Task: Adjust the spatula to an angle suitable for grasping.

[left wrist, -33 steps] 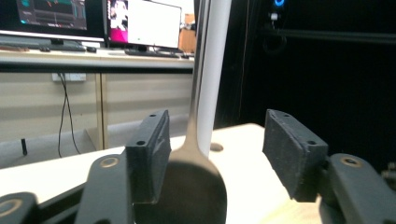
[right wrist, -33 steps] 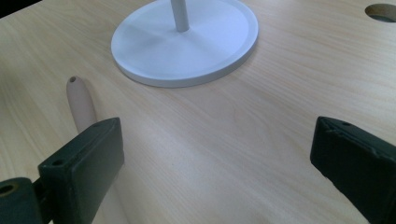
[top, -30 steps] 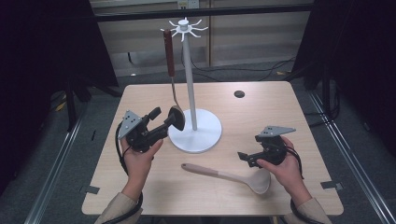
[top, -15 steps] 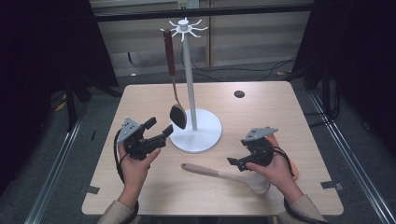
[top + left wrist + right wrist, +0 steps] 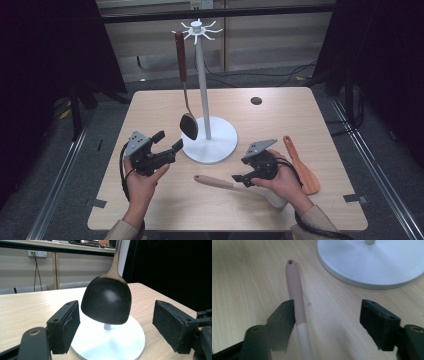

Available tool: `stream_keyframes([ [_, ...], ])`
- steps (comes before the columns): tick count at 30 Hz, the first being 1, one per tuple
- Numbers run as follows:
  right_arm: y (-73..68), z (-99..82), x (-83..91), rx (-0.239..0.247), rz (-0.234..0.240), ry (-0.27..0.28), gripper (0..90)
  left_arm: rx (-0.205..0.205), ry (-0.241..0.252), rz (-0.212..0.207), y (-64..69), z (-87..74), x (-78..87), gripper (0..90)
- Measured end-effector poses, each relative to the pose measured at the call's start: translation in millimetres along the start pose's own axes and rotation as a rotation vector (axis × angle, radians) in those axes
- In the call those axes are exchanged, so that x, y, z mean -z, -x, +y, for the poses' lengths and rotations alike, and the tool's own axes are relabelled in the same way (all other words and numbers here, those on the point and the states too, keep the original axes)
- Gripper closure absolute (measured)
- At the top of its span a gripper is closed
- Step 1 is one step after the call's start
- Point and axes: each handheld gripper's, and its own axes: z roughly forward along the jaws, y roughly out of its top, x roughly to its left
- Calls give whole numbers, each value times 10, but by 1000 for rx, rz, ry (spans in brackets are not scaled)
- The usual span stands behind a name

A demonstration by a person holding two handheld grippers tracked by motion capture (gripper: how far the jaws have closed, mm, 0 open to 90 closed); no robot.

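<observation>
**Left claw off the hung spoon, right claw closing over the pink spatula**

I am holding my left gripper [image 5: 170, 147] near the left edge of the tabletop [image 5: 150, 107], pointing at the white rack [image 5: 209, 140]. Its jaws are standing spread, having just been opening, and nothing is pinched. In the left gripper view the black spoon [image 5: 107, 301] is hanging just ahead of my pads [image 5: 67, 325], between them but clear of both. In the high view it is dangling by its dark red handle from a hook at the rack top, its bowl just above the round base.

My right gripper [image 5: 241, 176] is hovering low near the front edge, right of centre. Its jaws have just been closing but are not gripping yet. The pink spatula [image 5: 297, 302] is lying flat on the wood between them, close against the left pad in the right gripper view and well apart from the other; I cannot tell if it is touching. Its holed handle end is pointing toward the rack base.

An orange spatula [image 5: 300, 165] is lying near the right edge, just beside my right hand [image 5: 282, 180]. A small dark disc [image 5: 256, 100] is sitting toward the far right corner.
</observation>
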Motion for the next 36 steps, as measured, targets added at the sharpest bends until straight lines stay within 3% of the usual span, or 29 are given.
stream_keyframes([
  [7, -132, 23, -162, 89, 56, -116, 442, -2, -15, 0, -1, -26, -5, 213],
  [10, -159, 16, -206, 101, 53, -161, 505, -5, -15, -2, 0, -21, -6, 213],
  [11, -168, 13, -214, 86, 52, -174, 521, -7, -13, -1, -3, -20, -6, 211],
  [17, -163, 28, -210, 74, 69, -167, 638, 0, -12, -1, -13, -20, -11, 210],
  [22, -179, 23, -245, 49, 75, -199, 595, -4, -17, 4, -10, -25, -20, 210],
  [25, -190, -11, -309, 75, 66, -246, 606, -1, -10, 4, -9, -14, -18, 210],
  [26, -203, -13, -318, 61, 68, -247, 623, -3, -10, 6, -11, -12, -15, 210],
  [31, -213, 5, -312, 83, 69, -250, 748, -2, -14, 7, -9, -18, -18, 211],
  [33, -219, 13, -301, 69, 55, -245, 763, -5, -13, 7, -6, -19, -19, 210],
  [36, -199, 22, -294, 92, 45, -256, 773, -2, -12, 7, -7, -14, -18, 210],
])
